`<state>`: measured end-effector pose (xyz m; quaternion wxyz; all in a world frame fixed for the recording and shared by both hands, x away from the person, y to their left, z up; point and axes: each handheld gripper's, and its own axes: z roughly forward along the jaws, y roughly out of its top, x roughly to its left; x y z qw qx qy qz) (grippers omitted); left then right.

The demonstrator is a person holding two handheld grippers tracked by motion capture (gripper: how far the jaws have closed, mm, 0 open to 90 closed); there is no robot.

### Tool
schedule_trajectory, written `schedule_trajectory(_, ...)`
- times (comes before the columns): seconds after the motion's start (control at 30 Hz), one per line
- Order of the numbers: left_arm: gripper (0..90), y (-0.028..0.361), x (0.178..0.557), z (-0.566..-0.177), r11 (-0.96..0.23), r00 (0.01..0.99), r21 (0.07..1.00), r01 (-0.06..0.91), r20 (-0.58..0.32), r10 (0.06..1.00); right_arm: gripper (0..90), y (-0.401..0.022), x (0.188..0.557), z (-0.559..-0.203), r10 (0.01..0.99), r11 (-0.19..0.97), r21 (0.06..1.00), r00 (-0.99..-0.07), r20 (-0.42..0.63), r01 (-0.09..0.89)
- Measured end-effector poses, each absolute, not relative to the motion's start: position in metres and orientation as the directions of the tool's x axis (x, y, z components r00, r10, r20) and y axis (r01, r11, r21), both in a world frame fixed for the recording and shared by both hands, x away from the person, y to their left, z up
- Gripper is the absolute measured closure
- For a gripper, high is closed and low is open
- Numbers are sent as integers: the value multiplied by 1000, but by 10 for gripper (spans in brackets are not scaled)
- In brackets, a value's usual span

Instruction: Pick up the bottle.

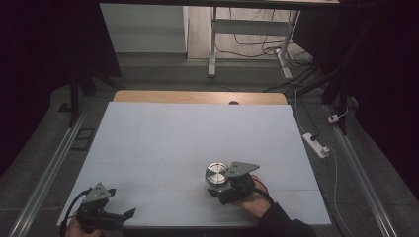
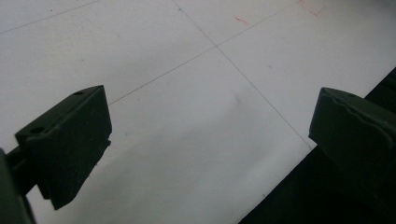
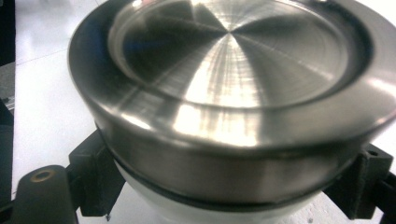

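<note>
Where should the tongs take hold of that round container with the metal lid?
On the white body just under the overhanging steel lid, jaws on opposite sides, coming in level from the near edge. The right tongs already straddle the container there; the lid's lip should stop slipping.

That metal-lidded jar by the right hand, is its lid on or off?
On. The steel lid sits flat atop the white jar, with the right gripper closed around the jar just below it.

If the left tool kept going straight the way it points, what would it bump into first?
Probably just the white table top. The left tool is open, and only bare surface lies between and ahead of its jaws, near the table's edge. How soon it would touch is hard to tell.
</note>
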<state>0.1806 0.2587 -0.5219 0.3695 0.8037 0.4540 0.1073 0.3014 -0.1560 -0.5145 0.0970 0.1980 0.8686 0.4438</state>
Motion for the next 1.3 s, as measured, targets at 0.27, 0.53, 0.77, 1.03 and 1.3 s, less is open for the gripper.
schedule_trajectory(0.27,0,259,180,-522,-316,566,692,649,-163,808,148,-155,301,-512,431,547,798,-902,-10,253)
schedule_trajectory(0.53,0,259,181,-522,-315,568,695,646,-162,807,150,-155,300,-509,429,549,796,-903,-8,254)
schedule_trajectory(0.77,0,260,180,-521,-307,567,699,645,-170,806,151,-153,298,-501,420,536,809,-907,-9,240)
schedule_trajectory(1.03,0,260,181,-521,-303,582,704,642,-191,790,151,-147,296,-490,405,525,821,-914,-9,224)
schedule_trajectory(1.3,0,257,182,-517,-306,606,719,624,-198,771,151,-141,299,-485,385,521,826,-923,-2,216)
